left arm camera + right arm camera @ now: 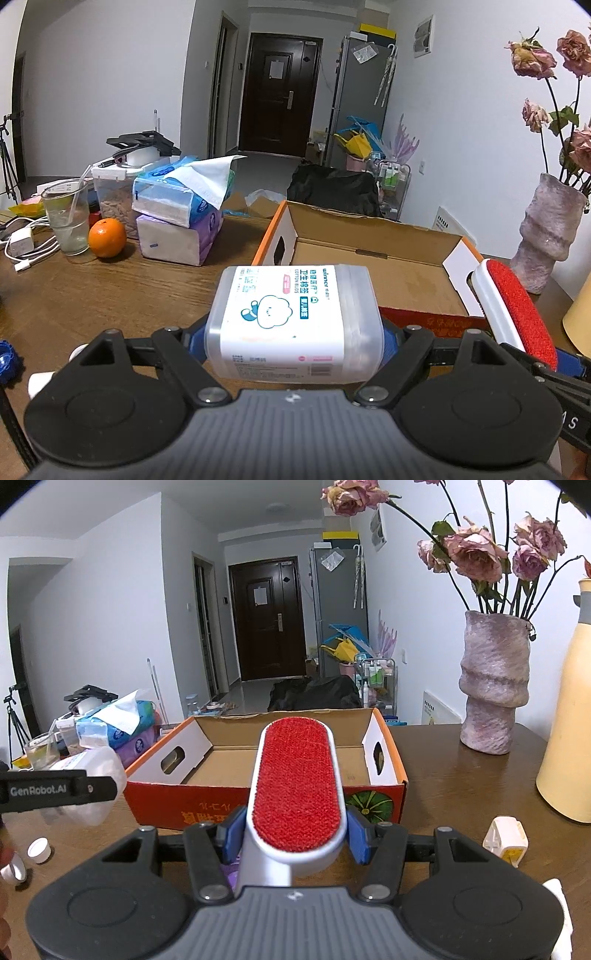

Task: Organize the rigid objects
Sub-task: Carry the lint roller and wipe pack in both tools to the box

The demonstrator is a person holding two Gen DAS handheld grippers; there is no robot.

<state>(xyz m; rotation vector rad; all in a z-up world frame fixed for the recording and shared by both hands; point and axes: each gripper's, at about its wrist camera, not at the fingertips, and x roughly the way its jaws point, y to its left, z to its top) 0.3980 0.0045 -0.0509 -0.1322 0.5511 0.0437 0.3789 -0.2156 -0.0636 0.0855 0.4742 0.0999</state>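
My left gripper point(293, 343) is shut on a clear cotton bud box point(291, 317) with a white label, held above the wooden table just before the open cardboard box point(369, 254). My right gripper point(295, 840) is shut on a white lint brush with a red pad point(297, 782), held just before the same cardboard box point(258, 808). The brush also shows at the right in the left wrist view point(513, 314). The cotton bud box and the left gripper show at the left in the right wrist view point(88, 779). The cardboard box looks empty.
At the left stand tissue packs point(181, 218), an orange point(107, 237), a glass point(68, 221) and a charger with cables point(22, 242). At the right stand a vase with dried roses point(493, 686), a yellow bottle point(569, 731) and a small white-yellow object point(506, 840). White caps point(38, 850) lie at the left.
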